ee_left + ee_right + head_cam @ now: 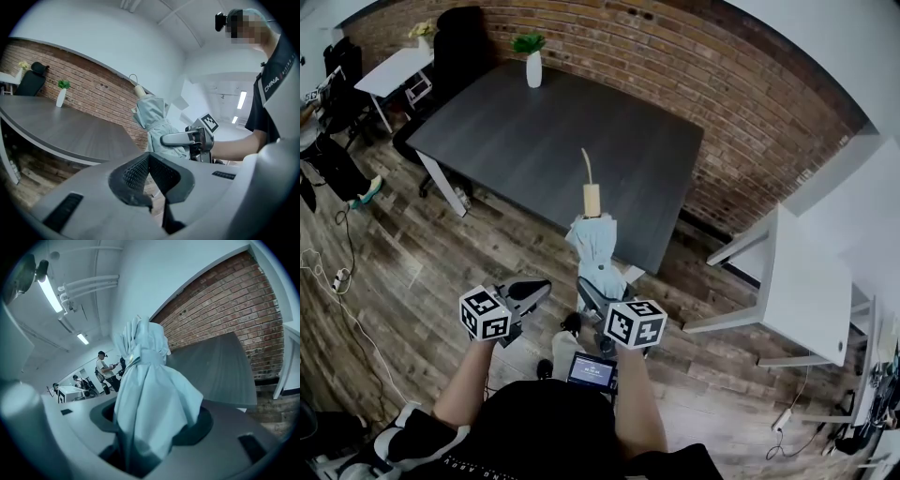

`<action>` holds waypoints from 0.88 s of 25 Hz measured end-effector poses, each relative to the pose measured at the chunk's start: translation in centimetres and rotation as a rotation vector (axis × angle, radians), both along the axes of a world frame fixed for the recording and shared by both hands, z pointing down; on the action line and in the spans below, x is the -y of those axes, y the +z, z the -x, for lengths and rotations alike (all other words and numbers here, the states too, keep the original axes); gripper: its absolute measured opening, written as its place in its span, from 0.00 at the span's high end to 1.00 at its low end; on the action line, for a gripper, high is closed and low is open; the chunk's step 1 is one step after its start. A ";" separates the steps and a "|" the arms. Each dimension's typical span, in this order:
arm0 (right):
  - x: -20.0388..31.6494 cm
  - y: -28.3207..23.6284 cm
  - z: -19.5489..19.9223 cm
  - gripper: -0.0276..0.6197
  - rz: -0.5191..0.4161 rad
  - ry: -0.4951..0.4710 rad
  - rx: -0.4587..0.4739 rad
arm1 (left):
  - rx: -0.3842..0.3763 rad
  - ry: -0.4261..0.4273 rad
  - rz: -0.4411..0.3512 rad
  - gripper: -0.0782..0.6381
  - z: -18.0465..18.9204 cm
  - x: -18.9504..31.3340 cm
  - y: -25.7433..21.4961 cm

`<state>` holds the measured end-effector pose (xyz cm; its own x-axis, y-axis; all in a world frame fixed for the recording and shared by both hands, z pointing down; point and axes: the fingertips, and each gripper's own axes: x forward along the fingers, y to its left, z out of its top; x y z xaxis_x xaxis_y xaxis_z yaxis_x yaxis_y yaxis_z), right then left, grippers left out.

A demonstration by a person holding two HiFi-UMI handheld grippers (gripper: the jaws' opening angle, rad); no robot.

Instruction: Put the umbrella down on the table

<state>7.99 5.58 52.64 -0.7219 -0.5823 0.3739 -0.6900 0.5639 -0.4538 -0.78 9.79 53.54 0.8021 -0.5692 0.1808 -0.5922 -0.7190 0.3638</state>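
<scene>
Step in hand, as I read it: the carry-in to the table, set-down not yet done. The folded pale-blue fabric umbrella (596, 251) with the light wooden handle (592, 198) and thin cord loop (587, 165) is up in the air, not touching the dark grey rectangular table (534, 141). In the head view its handle end reaches over the table's near edge, while the bunched fabric end sits back over the wood-plank floor (412, 272) by the person. The right gripper (598, 298) has the umbrella. The right gripper view shows the jaws standing fairly wide, with the fabric bundle filling the gap between them and pressed on both sides, and the shaft running out ahead toward the tabletop. The left gripper (528, 291) is just beside it, off the umbrella. In the left gripper view its ribbed dark pads look drawn together, with nothing between them. The next move calls for taking the umbrella further over a bare part of the tabletop and lowering it until it lies flat along its length. Only then should the right jaws spread and back off. The drop spot should be well apart from the white vase with green plant (533, 64) at the far edge.
</scene>
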 end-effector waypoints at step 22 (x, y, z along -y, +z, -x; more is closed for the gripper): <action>21.4 0.7 0.4 0.53 0.026 -0.027 0.054 | 0.072 -0.043 0.027 0.89 1.5 21.5 -1.3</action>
<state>7.62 -15.84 53.29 -0.7567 -0.5529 0.3489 -0.6489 0.5694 -0.5047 -2.24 -11.76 52.23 0.7617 -0.5966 0.2527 -0.6472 -0.6830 0.3385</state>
